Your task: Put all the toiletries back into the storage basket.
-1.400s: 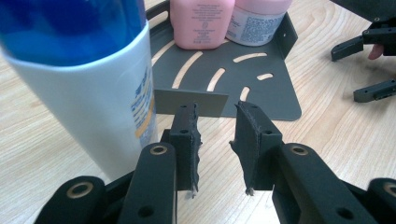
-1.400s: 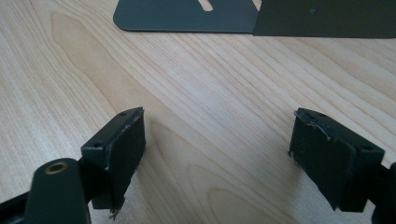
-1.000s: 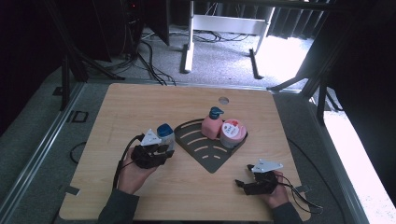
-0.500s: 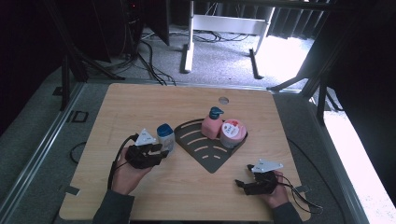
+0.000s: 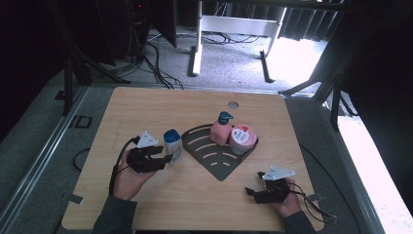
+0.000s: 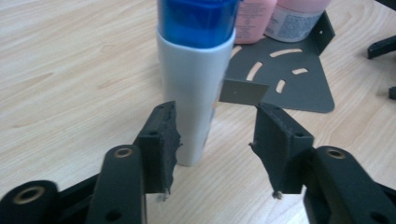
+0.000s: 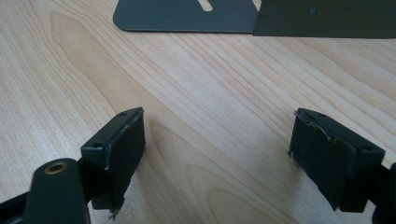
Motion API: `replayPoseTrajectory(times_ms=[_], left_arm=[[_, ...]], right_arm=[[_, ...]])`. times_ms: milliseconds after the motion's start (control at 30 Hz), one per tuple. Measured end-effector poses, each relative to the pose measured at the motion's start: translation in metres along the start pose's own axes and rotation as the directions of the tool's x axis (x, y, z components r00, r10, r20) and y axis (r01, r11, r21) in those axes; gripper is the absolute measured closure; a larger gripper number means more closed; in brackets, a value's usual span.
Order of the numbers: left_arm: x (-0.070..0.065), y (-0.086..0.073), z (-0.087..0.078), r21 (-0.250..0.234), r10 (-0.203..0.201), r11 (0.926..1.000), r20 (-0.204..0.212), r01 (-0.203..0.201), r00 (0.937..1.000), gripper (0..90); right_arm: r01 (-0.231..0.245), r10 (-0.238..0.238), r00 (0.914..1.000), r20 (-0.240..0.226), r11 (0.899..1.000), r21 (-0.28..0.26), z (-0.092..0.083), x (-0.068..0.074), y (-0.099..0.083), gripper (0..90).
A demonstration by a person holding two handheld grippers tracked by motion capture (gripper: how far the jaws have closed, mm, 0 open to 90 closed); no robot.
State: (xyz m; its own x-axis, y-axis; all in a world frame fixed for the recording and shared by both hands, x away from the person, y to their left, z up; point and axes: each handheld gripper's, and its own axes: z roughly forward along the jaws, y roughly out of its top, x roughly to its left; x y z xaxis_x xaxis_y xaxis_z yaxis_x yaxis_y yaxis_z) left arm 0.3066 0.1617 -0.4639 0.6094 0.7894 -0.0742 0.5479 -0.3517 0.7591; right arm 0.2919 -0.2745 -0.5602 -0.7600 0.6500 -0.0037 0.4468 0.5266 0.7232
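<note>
Tabletop [image 6: 70,70]; white bottle's [image 6: 194,100] cap cropped

White bottle [image 6: 194,93] with blue cap; dark grey slotted corner rack [image 5: 219,156]; pink pump bottle [image 5: 221,130] with blue top at its 12 o'clock; pink-lidded jar [image 5: 242,139]; pale wood-grain table [image 5: 195,195]; black grippers

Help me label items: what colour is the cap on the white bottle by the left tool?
Blue; the cap shows best in the left gripper view.

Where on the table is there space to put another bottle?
Bare wood lies along the far edge by the round hole, and between the two grippers in front of the dark tray. The tray's back, holding the pink bottle and jar, is crowded.
</note>
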Motion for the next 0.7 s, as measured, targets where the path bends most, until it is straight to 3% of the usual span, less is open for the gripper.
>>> replayPoseTrajectory(times_ms=[333, 700], left_arm=[[0.005, 0.009, 0.005, 0.048, 0.010, 0.9988, -0.012, -0.010, 0.9999, 40.8], [0.009, 0.017, 0.009, 0.051, 0.021, 0.9985, -0.019, -0.020, 0.9996, 40.0]], right_arm=[[0.001, -0.001, 1.0000, 0.001, 1.000, -0.001, 0.000, 0.000, 0.000, 17.9], [0.001, -0.001, 1.0000, 0.001, 1.000, -0.001, 0.000, 0.000, 0.000, 17.9]])
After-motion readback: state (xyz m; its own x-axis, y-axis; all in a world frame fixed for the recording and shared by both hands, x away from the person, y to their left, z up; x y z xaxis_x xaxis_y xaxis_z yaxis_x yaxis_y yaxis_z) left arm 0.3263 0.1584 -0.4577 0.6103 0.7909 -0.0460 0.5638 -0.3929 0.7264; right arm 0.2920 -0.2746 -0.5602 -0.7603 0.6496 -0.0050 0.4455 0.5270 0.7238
